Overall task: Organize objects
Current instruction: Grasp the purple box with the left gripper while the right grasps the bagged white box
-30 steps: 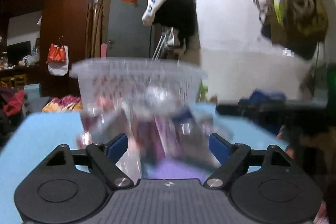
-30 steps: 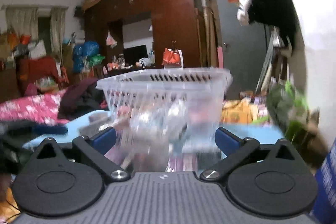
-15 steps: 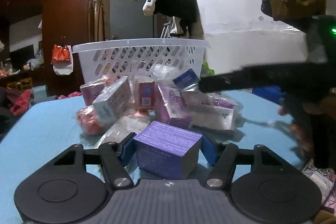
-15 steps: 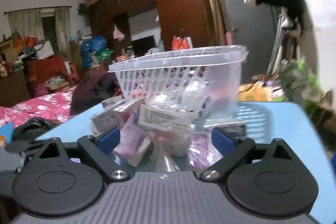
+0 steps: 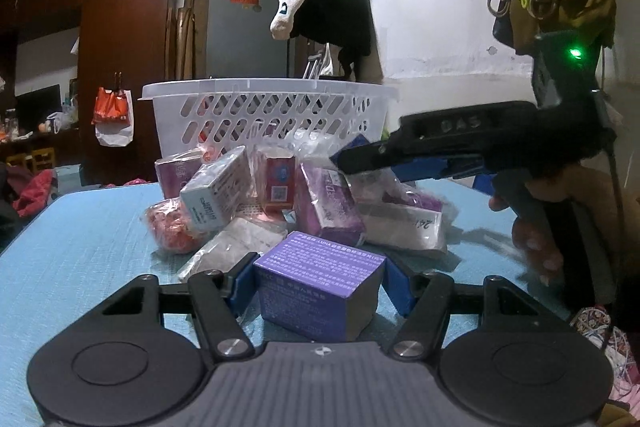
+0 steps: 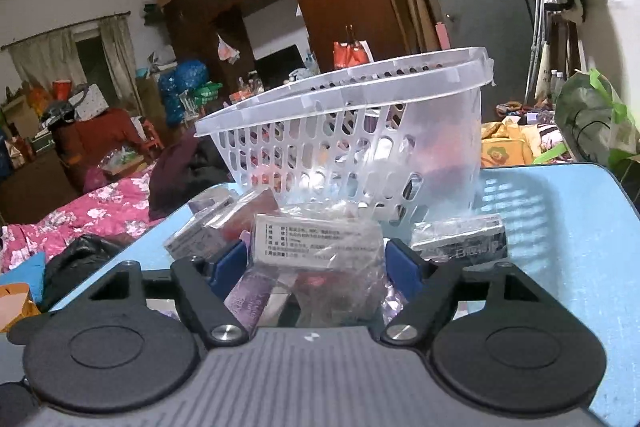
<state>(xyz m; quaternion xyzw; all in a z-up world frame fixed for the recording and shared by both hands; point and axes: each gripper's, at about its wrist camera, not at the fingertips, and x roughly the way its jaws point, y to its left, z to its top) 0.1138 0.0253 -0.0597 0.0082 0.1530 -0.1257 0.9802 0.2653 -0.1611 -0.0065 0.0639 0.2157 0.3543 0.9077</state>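
A pile of small boxes and plastic-wrapped packets (image 5: 280, 203) lies on the blue table (image 5: 80, 251) in front of a white perforated basket (image 5: 268, 115). My left gripper (image 5: 318, 285) is shut on a purple box (image 5: 320, 291) at the near edge of the pile. My right gripper (image 6: 316, 267) is closed around a plastic-wrapped white box (image 6: 316, 241) on top of the pile; it also shows in the left wrist view (image 5: 400, 155) reaching in from the right. The basket (image 6: 352, 139) stands just behind the pile.
A silver-wrapped packet (image 6: 460, 239) lies right of my right gripper. A wardrobe (image 5: 120, 59) and a door stand behind the table. Clothes hang on the white wall (image 5: 440, 27) at right. A bed with pink bedding (image 6: 80, 223) lies left of the table.
The basket, held tilted over the table a second ago, now stands behind the spilled pile. My left gripper has closed on the purple box; my right gripper has closed on the wrapped white box.
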